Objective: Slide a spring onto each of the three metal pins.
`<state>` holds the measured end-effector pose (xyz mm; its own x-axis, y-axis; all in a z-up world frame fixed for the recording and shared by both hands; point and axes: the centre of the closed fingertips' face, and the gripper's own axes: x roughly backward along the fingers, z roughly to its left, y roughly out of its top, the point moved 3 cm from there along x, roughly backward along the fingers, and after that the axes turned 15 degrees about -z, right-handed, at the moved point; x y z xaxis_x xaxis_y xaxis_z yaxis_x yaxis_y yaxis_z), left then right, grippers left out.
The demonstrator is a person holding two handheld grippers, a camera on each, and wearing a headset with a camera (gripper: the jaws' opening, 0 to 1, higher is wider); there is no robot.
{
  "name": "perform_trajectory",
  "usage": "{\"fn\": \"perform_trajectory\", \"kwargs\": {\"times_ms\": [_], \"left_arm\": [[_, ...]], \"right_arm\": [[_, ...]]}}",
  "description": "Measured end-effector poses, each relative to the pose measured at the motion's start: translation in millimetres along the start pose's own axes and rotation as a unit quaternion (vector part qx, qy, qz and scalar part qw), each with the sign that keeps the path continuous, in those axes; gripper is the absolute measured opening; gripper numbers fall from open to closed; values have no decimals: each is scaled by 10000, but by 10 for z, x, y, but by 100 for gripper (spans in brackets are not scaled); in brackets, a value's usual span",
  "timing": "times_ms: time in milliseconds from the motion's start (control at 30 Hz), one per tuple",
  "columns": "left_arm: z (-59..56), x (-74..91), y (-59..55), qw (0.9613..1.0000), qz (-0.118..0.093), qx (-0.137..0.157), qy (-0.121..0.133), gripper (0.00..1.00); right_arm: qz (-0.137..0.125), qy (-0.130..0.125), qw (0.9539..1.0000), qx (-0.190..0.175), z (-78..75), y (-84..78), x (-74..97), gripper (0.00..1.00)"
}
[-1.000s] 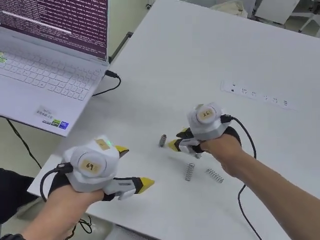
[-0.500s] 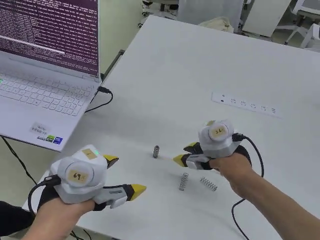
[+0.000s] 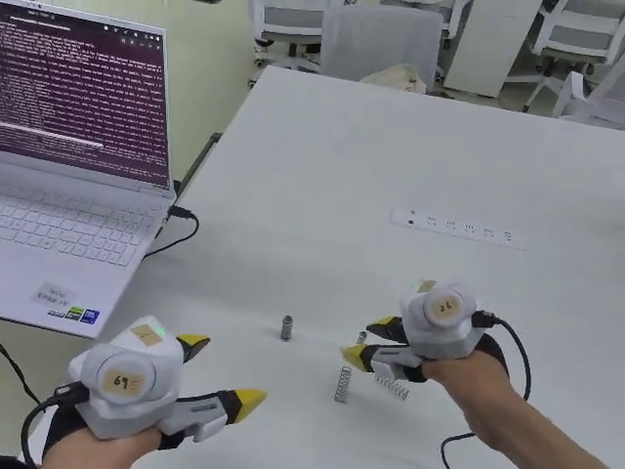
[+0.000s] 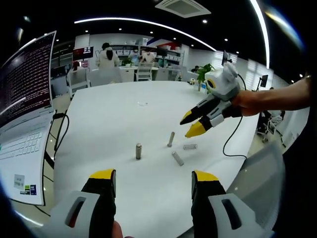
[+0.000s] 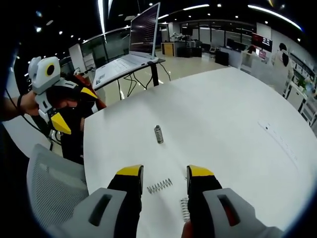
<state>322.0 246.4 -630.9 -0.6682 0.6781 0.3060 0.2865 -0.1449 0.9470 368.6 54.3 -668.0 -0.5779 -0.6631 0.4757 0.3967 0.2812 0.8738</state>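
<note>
White table [image 3: 342, 166] is seen bearing power strip [image 3: 451, 227] and loose spring [image 3: 343, 383]; laptop [image 3: 78, 156] beside, office chair [image 3: 366, 44] behind; left gripper [image 3: 221, 370] and right gripper [image 3: 365, 343] are held wide, empty.

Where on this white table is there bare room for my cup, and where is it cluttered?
The widest bare stretch of the white table lies beyond the white power strip. Another lies between the open silver laptop and that strip. Crowded: the near edge, where small coiled metal springs and an upright metal pin sit between the left gripper and right gripper.
</note>
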Motion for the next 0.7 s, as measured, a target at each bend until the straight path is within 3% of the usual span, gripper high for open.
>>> {"fn": "perform_trajectory", "kwargs": {"times_ms": [433, 700], "left_arm": [[-21, -64, 23, 10000, 9, -33, -82, 57], [-67, -129, 36, 9999, -4, -50, -153, 57]], "right_arm": [[-190, -162, 9997, 9, 47, -116, 379, 36], [-320, -417, 9986, -81, 8, -193, 696, 41]]}}
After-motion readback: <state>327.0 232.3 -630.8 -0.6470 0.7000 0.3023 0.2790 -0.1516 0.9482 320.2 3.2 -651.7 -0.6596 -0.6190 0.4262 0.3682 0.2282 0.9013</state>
